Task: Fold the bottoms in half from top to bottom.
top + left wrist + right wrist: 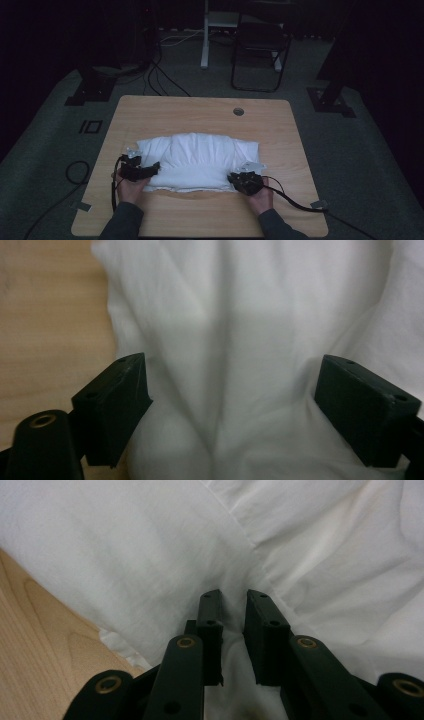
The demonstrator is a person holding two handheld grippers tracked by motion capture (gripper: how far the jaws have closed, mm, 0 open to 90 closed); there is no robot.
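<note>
I see the desk (150,115) carrying the white cloth (197,160), bunched across its near middle. My left tool (154,168) sits at the cloth's left edge, jaws wide, fabric lying loose between them. My right tool (234,178) is nearly closed, pinching a fold at the cloth's near right corner.
</note>
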